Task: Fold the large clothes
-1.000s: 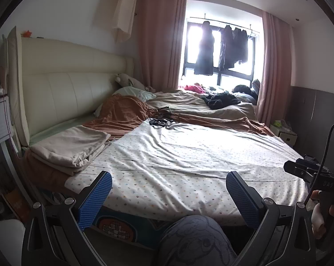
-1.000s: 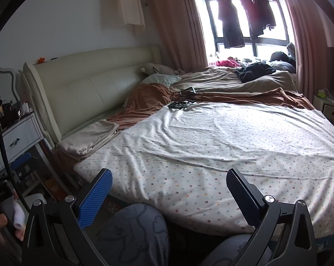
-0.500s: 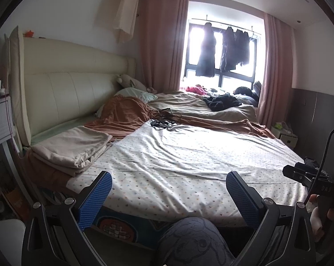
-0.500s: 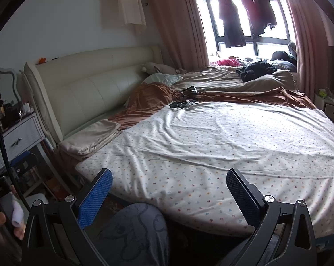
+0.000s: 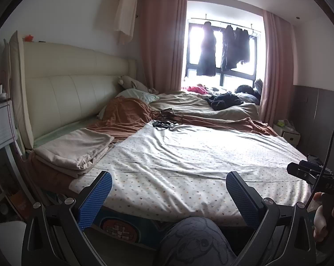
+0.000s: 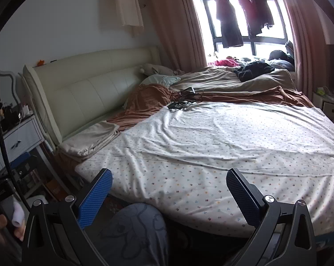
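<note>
- While both grippers hang short of the bed's near edge, nothing is in either of them: the left gripper [image 5: 169, 190] has its blue-padded fingers spread wide with only air between, and the right gripper [image 6: 169, 190] stands the same way, spread and empty.
- Spread over the near half of the bed lies the task's thing, a white dotted sheet [image 5: 200, 155], flat apart from shallow creases, its front hem hanging over the mattress edge just beyond the fingertips.
- No fold shows in that sheet yet; judged from how it lies, it is laid out ready and the folding of it has not begun.
- Near the cream headboard [image 5: 78, 93], a folded beige cloth [image 5: 76, 148] sits in a neat stack on the brown blanket [image 5: 127, 117], touching the sheet's left edge. That piece looks finished.
- Farther back, a tangle of dark cables [image 5: 164, 122] rests at the sheet's far edge, and a dark garment [image 5: 224, 102] lies crumpled on the beige bedding by the window; whether it is part of the job I cannot tell.
- A knee in grey printed trousers [image 5: 195, 241] shows between the left gripper's fingers, close to the bed.
- What is left, then, is most of this sheet's work: take the near hem at two points, carry it across, and repeat until it is compact.
</note>
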Demonstrator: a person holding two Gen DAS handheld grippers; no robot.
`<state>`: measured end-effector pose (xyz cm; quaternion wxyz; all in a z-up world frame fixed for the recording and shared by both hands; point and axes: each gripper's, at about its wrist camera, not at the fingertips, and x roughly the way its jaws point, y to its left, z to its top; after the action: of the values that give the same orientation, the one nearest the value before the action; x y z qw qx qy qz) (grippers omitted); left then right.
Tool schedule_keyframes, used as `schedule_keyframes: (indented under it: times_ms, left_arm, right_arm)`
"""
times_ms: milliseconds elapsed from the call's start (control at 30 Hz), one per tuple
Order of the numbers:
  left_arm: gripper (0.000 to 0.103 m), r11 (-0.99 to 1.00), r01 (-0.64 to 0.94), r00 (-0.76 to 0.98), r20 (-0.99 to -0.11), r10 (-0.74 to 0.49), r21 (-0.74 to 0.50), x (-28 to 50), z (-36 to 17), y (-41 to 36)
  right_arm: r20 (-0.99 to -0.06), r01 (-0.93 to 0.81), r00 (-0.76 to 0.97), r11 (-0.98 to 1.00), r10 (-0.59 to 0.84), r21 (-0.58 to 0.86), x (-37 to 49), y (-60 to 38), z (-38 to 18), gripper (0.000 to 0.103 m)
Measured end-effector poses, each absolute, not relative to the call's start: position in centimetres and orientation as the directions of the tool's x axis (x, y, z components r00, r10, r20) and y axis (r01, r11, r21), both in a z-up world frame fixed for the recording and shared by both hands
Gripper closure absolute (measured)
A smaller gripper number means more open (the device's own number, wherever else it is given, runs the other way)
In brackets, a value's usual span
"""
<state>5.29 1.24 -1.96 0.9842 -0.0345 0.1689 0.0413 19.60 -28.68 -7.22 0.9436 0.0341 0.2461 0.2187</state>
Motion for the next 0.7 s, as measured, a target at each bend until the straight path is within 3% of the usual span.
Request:
schedule_keyframes:
  times_ms: [700]
  left_arm:
    - [0.0, 0.995, -0.094, 0.943, -0.324, 0.076, -0.041, 5.07, -1.81, 1.04]
  right_arm:
    - [-0.448, -0.396, 0.784, 0.902, 0.429, 0.171, 19.7, -28.76, -7.24, 0.0]
